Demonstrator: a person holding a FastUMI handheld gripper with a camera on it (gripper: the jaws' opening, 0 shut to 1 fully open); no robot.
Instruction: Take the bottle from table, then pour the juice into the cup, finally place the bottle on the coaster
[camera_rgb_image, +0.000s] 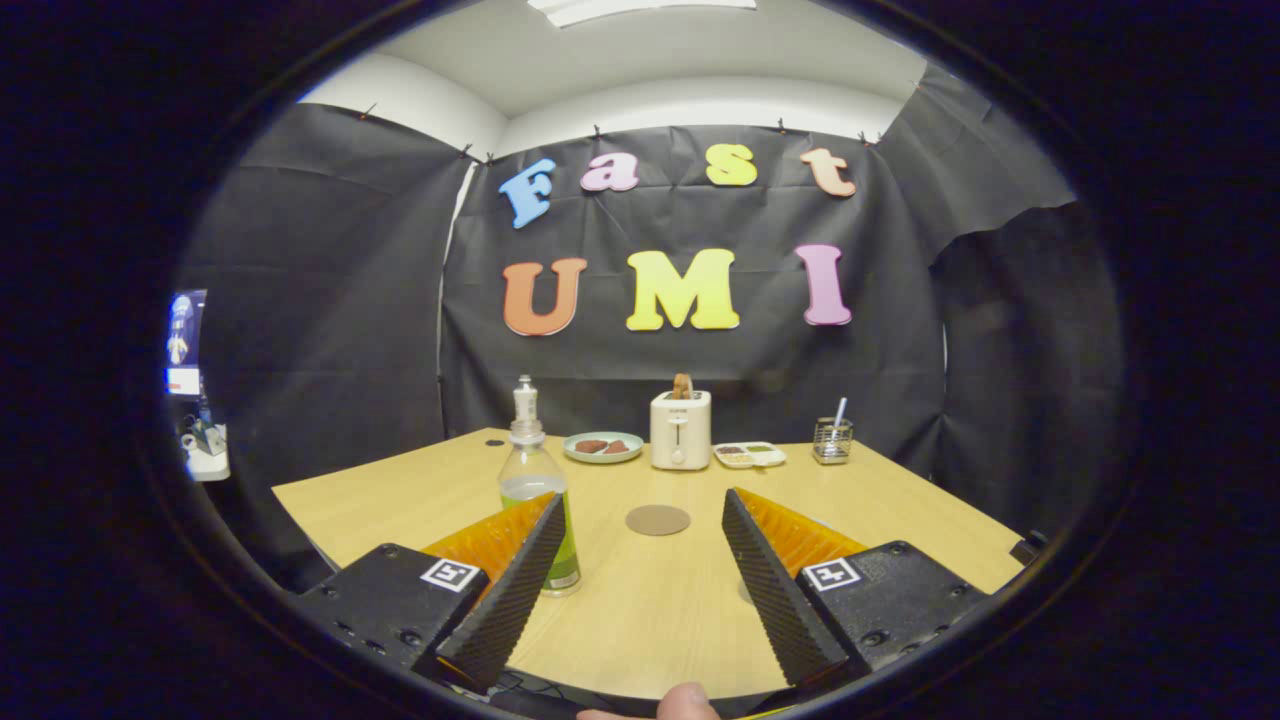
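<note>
A clear plastic bottle (534, 480) with a pale cap and a green label stands upright on the wooden table (900, 500), partly behind my left finger (510, 590). A round brown coaster (658, 520) lies flat on the table, beyond the gap between my fingers. My gripper (640, 508) is open, fingers spread wide, with nothing between them. The bottle is just outside the left fingertip, not gripped. A small rounded edge shows beside the right finger; I cannot tell whether it is the cup.
At the back of the table stand a white toaster (680, 430) with bread in it, a green plate (603, 447) with brown food, a white divided tray (749, 455) and a wire holder (832, 440). A fingertip (685, 702) shows below the fingers.
</note>
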